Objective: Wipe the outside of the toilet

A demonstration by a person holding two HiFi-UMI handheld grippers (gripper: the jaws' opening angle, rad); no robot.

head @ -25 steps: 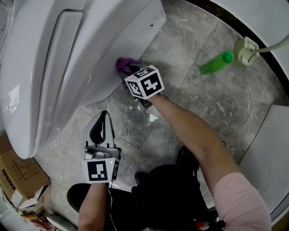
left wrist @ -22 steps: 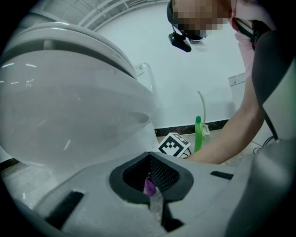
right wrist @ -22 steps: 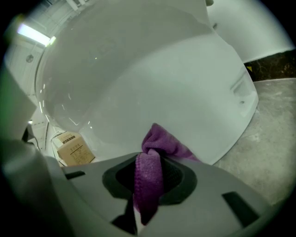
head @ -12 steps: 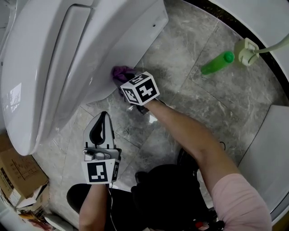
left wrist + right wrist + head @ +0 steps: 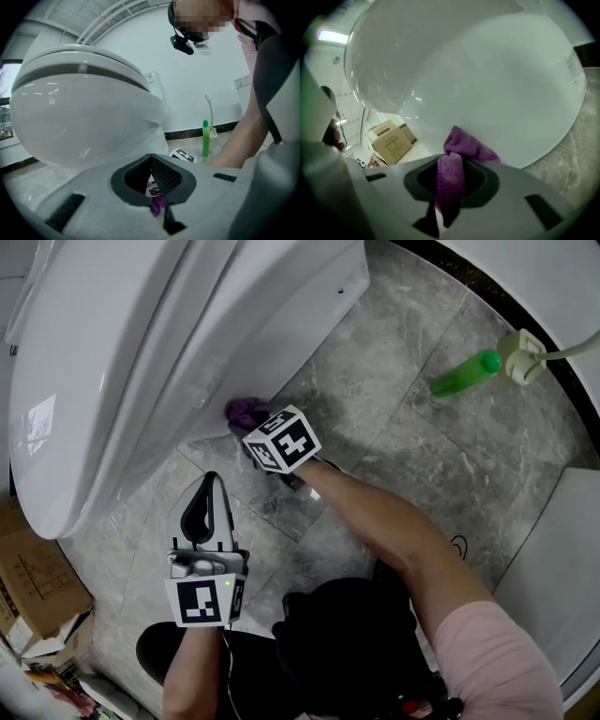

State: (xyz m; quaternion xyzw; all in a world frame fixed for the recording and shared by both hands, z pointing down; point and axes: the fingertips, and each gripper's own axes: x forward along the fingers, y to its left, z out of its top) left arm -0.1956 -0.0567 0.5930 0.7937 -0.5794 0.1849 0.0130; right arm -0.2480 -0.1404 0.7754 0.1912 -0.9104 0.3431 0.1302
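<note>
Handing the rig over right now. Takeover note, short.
Right gripper: shut on the purple cloth, cloth pressed to the toilet at its lower outer side, near the floor.
Left gripper: shut, empty, low beside the bowl, touching nothing.
Green bottle stands on the floor by the wall.
Done: wiped areas can't be told apart.
Left: probably the rest of the outside.

Pink sleeve [image 5: 487,652], white left claw [image 5: 209,482], black-and-white marker cube [image 5: 199,601].
</note>
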